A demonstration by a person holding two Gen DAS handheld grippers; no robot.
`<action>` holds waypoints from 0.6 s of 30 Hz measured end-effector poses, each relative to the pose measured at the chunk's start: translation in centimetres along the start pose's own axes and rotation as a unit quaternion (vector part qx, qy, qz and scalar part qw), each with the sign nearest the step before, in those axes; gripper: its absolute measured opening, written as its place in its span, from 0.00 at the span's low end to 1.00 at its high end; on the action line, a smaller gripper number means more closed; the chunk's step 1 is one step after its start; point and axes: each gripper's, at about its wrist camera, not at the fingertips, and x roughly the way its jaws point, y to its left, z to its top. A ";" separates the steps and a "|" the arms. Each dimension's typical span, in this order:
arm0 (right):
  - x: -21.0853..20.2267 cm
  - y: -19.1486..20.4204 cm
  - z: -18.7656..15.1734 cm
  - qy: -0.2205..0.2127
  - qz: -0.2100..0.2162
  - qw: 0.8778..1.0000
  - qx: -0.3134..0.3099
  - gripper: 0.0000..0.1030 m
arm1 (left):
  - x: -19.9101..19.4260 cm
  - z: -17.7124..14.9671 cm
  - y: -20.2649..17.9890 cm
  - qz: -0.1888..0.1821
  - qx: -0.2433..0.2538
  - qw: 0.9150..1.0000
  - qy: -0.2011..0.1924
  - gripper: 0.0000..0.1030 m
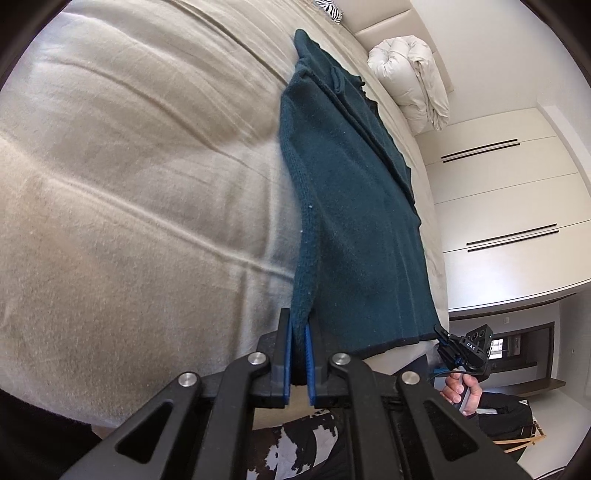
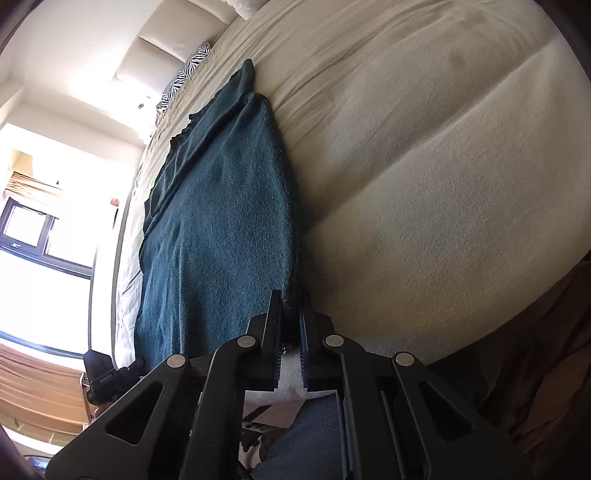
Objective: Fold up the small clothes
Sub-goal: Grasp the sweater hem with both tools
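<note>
Left wrist view: the left tongs are clamped on one near corner of a dark teal fleece garment, the fabric pinched between two blue-lined fingers. The garment lies stretched along a bed covered in a creased beige sheet, running away from the camera toward the headboard. Its far end is bunched into loose folds. At the lower right of this view, the right tongs grip the other near corner of the garment's dark-trimmed hem, held by a person's hand in a black sleeve. A rolled white duvet sits at the head of the bed, and a zebra-print pillow shows at the top edge. White cupboard doors fill the right side.

Right wrist view: the right tongs are closed on the garment's near corner, the teal cloth caught between the fingers. The garment lies flat on the bed to the left of the tongs. The zebra-print pillow lies beyond it, near a padded headboard. A bright window glares at the left. The left tongs' black body shows at the lower left, at the garment's other corner.
</note>
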 end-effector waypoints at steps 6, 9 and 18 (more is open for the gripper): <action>-1.2 1.9 0.3 -0.024 0.035 0.999 -0.002 0.06 | -1.7 0.7 -0.3 -0.046 -0.017 0.998 -0.027 0.07; -1.7 2.9 0.4 -0.027 0.044 0.999 -0.013 0.06 | -2.2 1.0 -0.7 -0.051 -0.013 0.998 -0.035 0.07; -2.0 2.9 0.4 -0.031 0.051 0.998 -0.005 0.06 | -2.4 1.0 -0.5 -0.063 -0.019 0.997 -0.036 0.07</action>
